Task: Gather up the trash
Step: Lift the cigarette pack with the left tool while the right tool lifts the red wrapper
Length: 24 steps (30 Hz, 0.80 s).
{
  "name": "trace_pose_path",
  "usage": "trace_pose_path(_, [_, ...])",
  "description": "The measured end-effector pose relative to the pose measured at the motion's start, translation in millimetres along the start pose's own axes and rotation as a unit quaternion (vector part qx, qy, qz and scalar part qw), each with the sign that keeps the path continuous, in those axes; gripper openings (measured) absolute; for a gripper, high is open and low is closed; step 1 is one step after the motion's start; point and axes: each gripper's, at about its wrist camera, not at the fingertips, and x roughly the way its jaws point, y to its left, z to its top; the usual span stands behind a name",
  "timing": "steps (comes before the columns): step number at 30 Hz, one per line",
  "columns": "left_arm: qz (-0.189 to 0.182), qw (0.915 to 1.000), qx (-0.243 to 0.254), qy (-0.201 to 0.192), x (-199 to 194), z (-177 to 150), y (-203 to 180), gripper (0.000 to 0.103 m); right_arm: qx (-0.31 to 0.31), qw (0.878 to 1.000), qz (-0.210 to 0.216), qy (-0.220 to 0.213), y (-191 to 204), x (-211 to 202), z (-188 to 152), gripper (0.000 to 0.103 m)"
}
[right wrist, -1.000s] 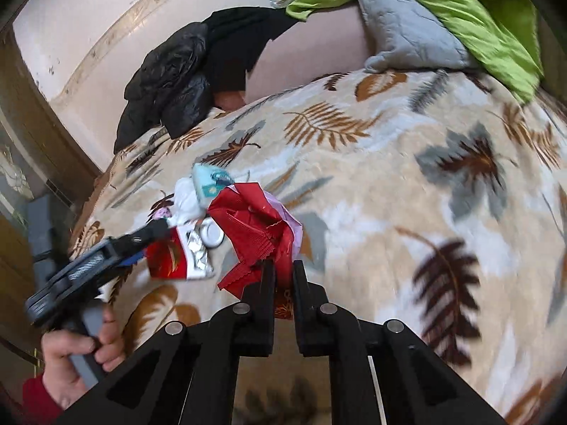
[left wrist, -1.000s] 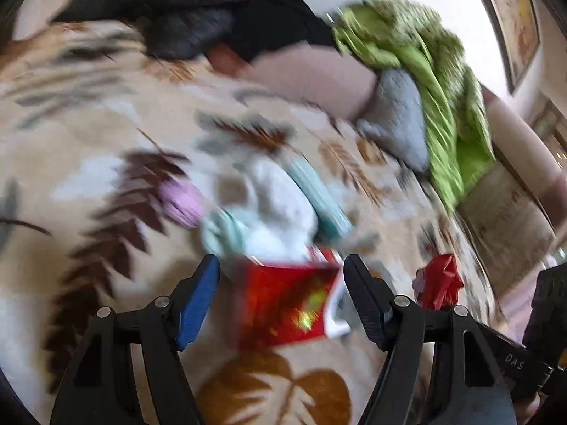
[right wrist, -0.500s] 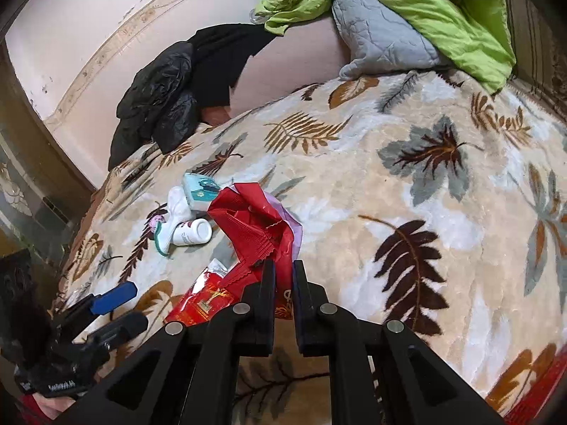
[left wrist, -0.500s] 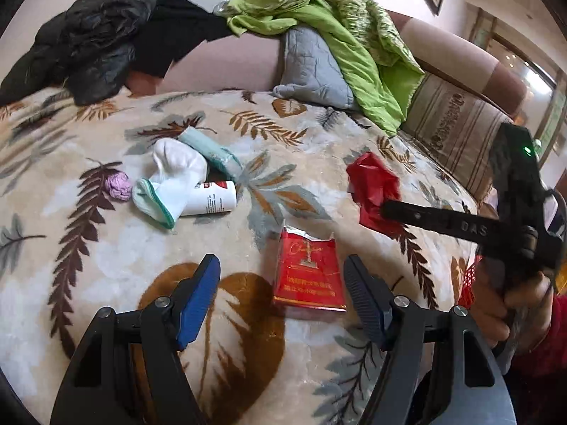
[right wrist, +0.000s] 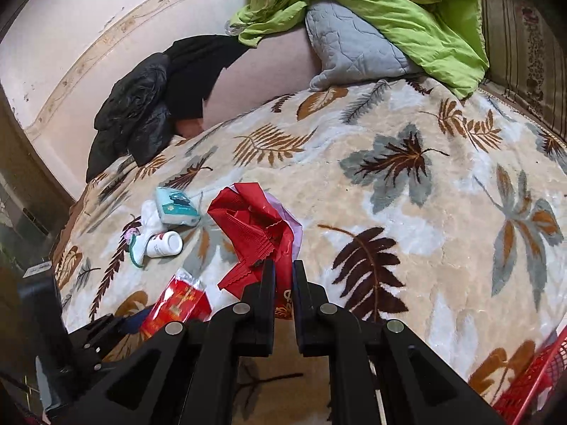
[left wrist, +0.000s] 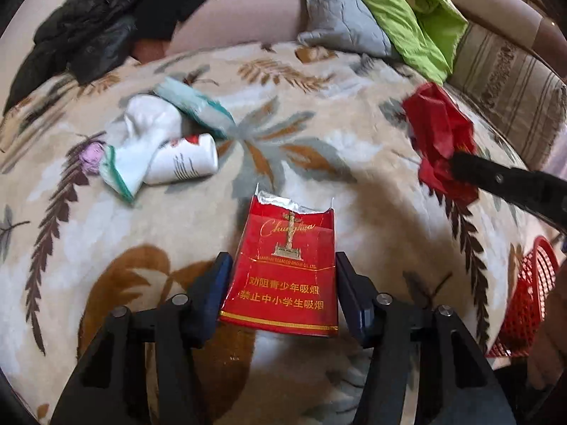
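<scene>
You are in a home, in a lived-in bedroom or sitting room. You work over a plush cream blanket with brown and grey leaf prints (right wrist: 407, 191), spread on a bed or sofa. Behind it lie a crumpled lime-green quilt (right wrist: 400, 10), a quilted grey pillow (right wrist: 354, 46) and a heap of black jackets (right wrist: 149, 106) against a pale wall with a patterned border (right wrist: 106, 35).

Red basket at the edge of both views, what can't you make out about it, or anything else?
- Red basket: cut off by the frame edge in both views; contents unseen.
- Red wrapper: the right gripper hides its lower part.
- Cigarette pack: contact with the left gripper unclear.
- Purple lump: too small to identify.
</scene>
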Motion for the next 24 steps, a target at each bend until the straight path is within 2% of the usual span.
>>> trace_pose_path(5, [0.042, 0.9977, -0.024, -0.048, -24.2, -1.4, 5.5, 0.054, -0.017, 1.000, -0.002, -0.016, 10.5, -17.8, -9.1, 0.009])
trace_pose_path(8, [0.094, 0.9894, -0.040, -0.103, -56.2, -2.5, 7.2, 0.054, -0.038, 0.999, -0.002, -0.028, 21.4, -30.3, -18.1, 0.009])
trace_pose_path(12, [0.140, 0.9789, -0.050, -0.140, -88.9, -13.3, 5.6, 0.054, -0.067, 0.997, -0.003, -0.040, 36.4, -46.3, -30.7, 0.009])
trace_pose_path(17, [0.170, 0.9726, -0.049, -0.150, -113.0, -29.1, 7.5, 0.054, -0.081, 0.996, 0.001, -0.039, 46.6, -58.3, -45.1, 0.009])
trace_pose_path(24, [0.192, 0.9674, -0.052, -0.156, -133.5, -43.4, 11.5, 0.054, -0.087, 0.995, 0.003, -0.042, 55.4, -72.1, -53.6, 0.009])
